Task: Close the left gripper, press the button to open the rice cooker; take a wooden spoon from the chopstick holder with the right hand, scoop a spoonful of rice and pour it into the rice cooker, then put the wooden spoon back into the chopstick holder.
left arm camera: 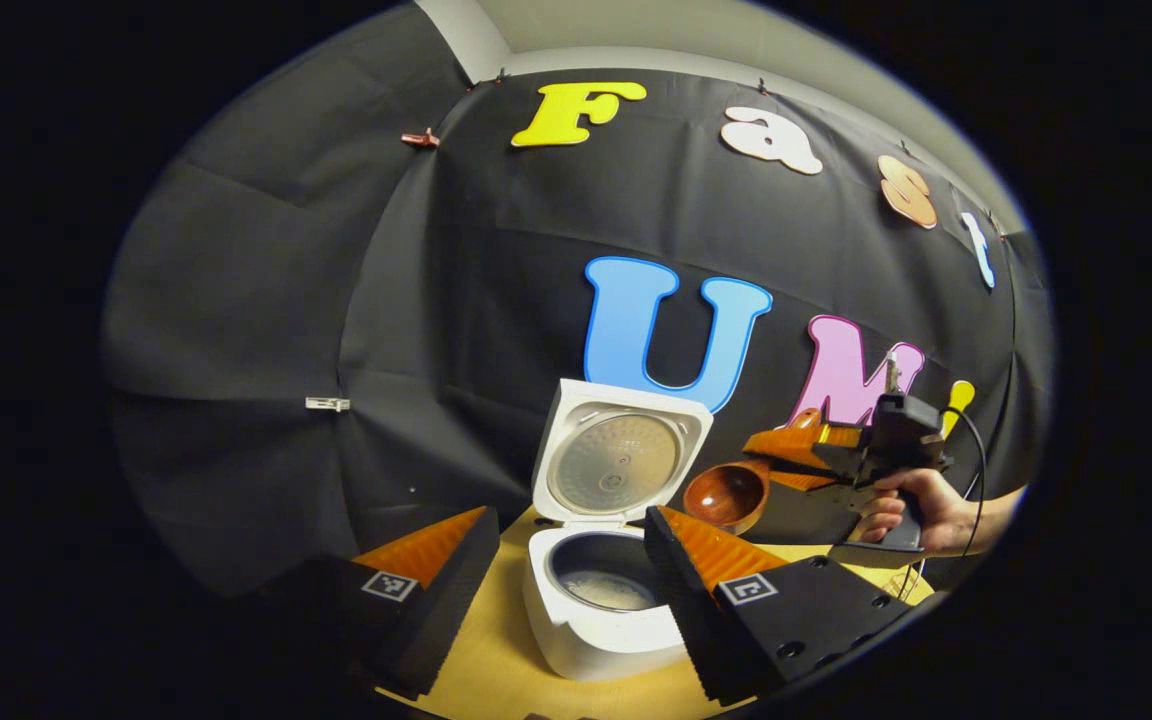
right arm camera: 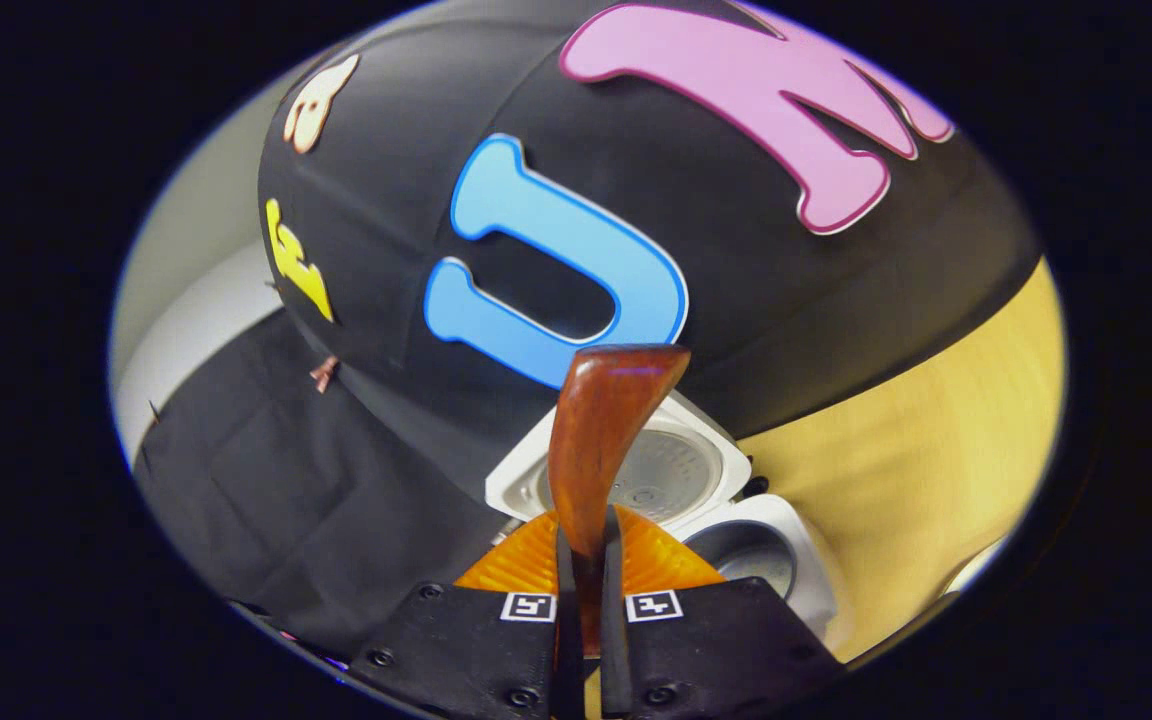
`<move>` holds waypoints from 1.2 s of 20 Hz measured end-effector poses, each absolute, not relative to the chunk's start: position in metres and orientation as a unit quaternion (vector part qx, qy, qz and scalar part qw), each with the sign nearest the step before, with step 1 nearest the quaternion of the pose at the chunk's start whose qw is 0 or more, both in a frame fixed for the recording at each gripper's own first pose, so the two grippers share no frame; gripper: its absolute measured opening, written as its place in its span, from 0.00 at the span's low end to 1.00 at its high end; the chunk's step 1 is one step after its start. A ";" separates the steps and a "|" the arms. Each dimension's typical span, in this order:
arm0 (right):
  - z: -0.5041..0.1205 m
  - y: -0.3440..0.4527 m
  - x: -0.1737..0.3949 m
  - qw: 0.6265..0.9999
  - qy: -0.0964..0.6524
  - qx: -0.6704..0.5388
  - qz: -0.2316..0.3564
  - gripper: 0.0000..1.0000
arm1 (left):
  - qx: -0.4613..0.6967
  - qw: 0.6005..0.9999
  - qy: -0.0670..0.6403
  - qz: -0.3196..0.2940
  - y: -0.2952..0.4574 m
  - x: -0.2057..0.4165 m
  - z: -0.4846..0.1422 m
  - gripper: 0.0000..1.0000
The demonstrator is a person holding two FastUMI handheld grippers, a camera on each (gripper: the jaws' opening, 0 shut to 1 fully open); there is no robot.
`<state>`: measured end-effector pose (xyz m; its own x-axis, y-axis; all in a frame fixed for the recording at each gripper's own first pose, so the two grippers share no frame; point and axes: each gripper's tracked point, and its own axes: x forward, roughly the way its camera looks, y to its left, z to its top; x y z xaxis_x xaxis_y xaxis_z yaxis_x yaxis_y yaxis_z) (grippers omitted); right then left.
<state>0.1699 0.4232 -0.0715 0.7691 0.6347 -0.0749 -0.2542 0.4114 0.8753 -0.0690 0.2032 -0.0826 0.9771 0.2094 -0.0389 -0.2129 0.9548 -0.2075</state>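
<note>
The white rice cooker (left arm camera: 596,640) stands open on the table, its lid (left arm camera: 618,462) upright. Pale rice lies in the bottom of its dark pot (left arm camera: 604,585). My left gripper (left arm camera: 568,515) is open, its fingers wide apart in front of the cooker and holding nothing. To the right of the lid, my right gripper (left arm camera: 808,458), held by a hand (left arm camera: 921,510), is shut on the wooden spoon's handle. The spoon's bowl (left arm camera: 726,495) is tipped on its side and looks empty. In the right gripper view the spoon (right arm camera: 601,430) sticks up from my right gripper (right arm camera: 584,535), with the cooker (right arm camera: 771,545) beyond it.
The cooker stands on a yellow wooden table (left arm camera: 496,650), which also stretches off to the right (right arm camera: 936,450) in the right gripper view. Black cloth walls stand close behind the cooker. A black cable (left arm camera: 976,470) hangs from the right gripper.
</note>
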 end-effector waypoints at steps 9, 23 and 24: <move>-0.058 0.230 0.140 0.853 0.126 0.467 0.196 0.10 | -0.095 0.994 0.008 0.062 0.151 -0.038 -0.067 0.93; -0.178 -0.074 0.060 0.900 0.119 0.416 -0.053 0.22 | -0.097 0.994 0.038 0.021 0.071 -0.017 -0.061 0.93; -0.194 -0.084 0.057 0.903 0.127 0.405 -0.065 0.10 | -0.094 0.995 0.040 0.022 0.067 -0.018 -0.060 0.93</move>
